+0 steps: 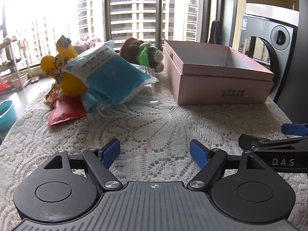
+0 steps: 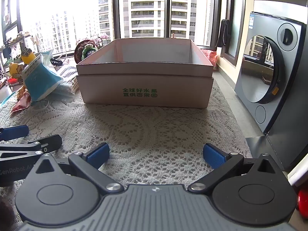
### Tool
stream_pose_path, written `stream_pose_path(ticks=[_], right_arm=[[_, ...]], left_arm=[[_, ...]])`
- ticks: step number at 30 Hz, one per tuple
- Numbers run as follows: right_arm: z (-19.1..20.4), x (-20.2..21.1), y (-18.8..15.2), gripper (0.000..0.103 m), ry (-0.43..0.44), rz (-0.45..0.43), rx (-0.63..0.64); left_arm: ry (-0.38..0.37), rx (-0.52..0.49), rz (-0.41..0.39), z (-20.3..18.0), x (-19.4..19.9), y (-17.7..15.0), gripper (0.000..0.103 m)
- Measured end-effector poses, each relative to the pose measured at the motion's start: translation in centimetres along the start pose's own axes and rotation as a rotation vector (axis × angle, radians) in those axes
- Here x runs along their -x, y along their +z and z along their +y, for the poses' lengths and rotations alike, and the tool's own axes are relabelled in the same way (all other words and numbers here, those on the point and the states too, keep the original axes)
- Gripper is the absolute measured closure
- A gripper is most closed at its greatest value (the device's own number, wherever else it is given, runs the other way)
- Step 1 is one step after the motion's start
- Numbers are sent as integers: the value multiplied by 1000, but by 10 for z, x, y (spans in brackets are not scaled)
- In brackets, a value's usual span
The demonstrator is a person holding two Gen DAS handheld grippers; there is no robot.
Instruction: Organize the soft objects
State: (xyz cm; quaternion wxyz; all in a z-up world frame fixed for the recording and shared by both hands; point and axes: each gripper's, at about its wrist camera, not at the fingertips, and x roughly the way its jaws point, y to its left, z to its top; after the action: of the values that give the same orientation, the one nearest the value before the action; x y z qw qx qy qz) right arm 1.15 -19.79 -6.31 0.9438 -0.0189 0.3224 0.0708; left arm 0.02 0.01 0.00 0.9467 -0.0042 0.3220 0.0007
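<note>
Grippers hovering as soft-goods sorting is getting under way

Left gripper [image 1: 155, 154] and right gripper [image 2: 156, 156] are gaping empty; the pile [image 1: 100, 73] is sitting at eleven o'clock, pink box [image 2: 146, 88] at twelve. Grabbing the slippery blue pouch [image 1: 107, 71] risks toppling neighbours.

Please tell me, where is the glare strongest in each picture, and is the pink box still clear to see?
Left wrist view: window at upper left is washed out; pink box stays clear. Right wrist view: same upper-left glare; box lettering is sharp; edges curve from fisheye.

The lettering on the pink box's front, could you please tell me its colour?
Green lettering, clearest in the right wrist view.
</note>
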Motion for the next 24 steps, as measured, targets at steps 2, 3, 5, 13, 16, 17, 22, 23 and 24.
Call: stream_pose_path(ticks=[2,3,5,13,16,17,22,23,24], right_arm=[[0,0,0,0,0,-1,1],[0,0,0,0,0,-4,0],[0,0,0,0,0,-3,0],[1,0,0,0,-3,-3,0],[1,-1,0,0,-2,-3,-1],[0,0,0,0,-2,-3,-1],[0,-1,0,0,-2,-3,-1],[0,0,0,0,-2,-3,-1],[0,0,0,0,-2,-4,-1]], left_arm=[[3,-4,-5,0,0,0,19],[3,-4,-5,0,0,0,19],[3,-4,-5,-1,0,0,19],[2,-3,-4,0,0,0,19],[2,-3,-4,1,0,0,19],[2,-3,-4,0,0,0,19],[2,-3,-4,0,0,0,19],[2,-3,-4,0,0,0,19],[2,-3,-4,0,0,0,19]])
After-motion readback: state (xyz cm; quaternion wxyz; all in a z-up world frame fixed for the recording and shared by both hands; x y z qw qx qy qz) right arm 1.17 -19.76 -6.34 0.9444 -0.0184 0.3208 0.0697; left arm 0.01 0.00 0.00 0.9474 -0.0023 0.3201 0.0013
